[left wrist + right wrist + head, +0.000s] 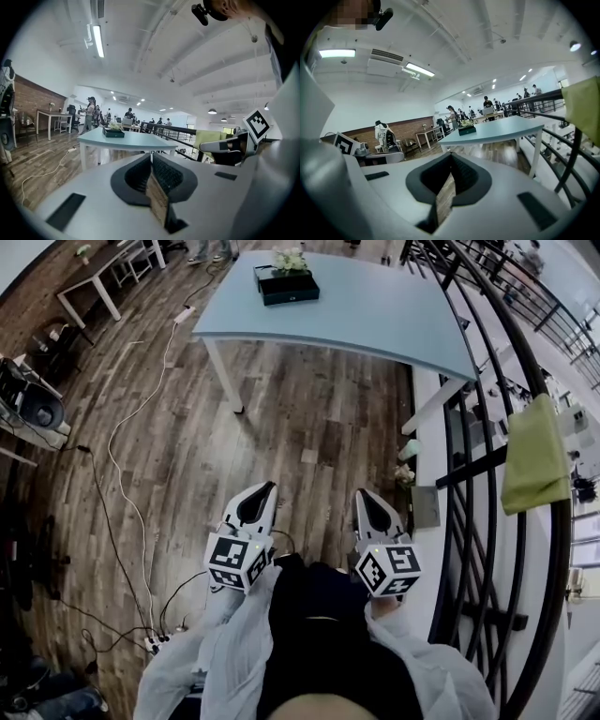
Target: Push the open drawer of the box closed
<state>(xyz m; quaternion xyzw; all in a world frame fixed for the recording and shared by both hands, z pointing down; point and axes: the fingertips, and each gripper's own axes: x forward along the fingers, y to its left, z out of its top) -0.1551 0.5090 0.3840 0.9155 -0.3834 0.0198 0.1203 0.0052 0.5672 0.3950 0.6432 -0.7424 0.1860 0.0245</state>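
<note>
A dark box (286,285) with pale flowers on top stands at the far end of a light blue table (375,320), several steps ahead of me. It also shows small in the left gripper view (114,133) and in the right gripper view (467,130). Its drawer is too far off to make out. My left gripper (266,487) and right gripper (362,494) are held close to my body, side by side above the wooden floor. Both point toward the table. Each has its jaws shut with nothing between them (151,157) (450,158).
A black curved railing (487,465) runs along the right, with a yellow-green cloth (536,454) draped over it. White cables (122,474) and a power strip (184,313) lie on the floor at left. A white desk (94,282) stands at the back left. People move about in the distance.
</note>
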